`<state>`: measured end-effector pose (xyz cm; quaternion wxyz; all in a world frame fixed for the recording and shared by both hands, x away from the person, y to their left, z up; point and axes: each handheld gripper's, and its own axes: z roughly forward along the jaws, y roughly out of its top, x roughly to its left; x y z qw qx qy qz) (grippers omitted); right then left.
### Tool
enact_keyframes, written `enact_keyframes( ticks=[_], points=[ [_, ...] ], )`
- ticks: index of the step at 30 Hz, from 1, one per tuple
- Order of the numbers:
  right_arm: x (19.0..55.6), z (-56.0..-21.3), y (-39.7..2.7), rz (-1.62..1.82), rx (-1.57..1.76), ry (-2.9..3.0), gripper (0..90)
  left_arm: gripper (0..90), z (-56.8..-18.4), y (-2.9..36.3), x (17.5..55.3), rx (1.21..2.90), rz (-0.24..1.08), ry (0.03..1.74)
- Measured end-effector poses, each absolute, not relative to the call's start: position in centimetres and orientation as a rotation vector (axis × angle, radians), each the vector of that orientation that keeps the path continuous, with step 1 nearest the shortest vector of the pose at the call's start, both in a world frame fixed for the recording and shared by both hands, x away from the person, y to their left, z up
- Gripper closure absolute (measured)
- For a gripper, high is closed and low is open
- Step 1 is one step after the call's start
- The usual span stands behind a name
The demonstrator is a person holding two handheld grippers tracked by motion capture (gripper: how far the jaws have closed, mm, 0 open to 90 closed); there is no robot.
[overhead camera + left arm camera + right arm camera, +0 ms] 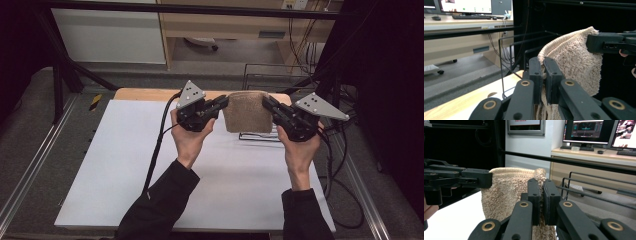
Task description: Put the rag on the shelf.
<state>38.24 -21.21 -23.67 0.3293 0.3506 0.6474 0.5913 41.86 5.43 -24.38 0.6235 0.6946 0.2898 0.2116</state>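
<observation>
Up near the top centre of the high view, a beige terry towel hangs folded between the two grippers, above the far edge of the white table. Its cloth is thick and looped, a coarse nubbly pile with a ribbed, tighter-woven hem along the top. Folded, it forms a roughly square slab that narrows slightly downward, its top edge running left to right across the frame and its body hanging down from it. The left gripper, black hard plastic with brass-ringed pivots and a grey three-cornered plate, has its jaws closed tight on the towel's left upper corner; in the left gripper view the pile bulges out between the two flat pads. The right gripper is likewise clamped on the right upper corner, cloth pinched between its pads. Just behind and below the towel stands a thin black wire rack on the table.
</observation>
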Motion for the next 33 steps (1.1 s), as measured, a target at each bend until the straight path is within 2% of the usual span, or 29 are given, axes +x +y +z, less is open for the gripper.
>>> enact_keyframes(
  ticks=[33],
  points=[
    [39.9,-18.7,-24.2,1.558,0.881,1.528,86.2,85.4,-18.2,1.4,44.6,1.54,0.55,0.594]
  ],
)
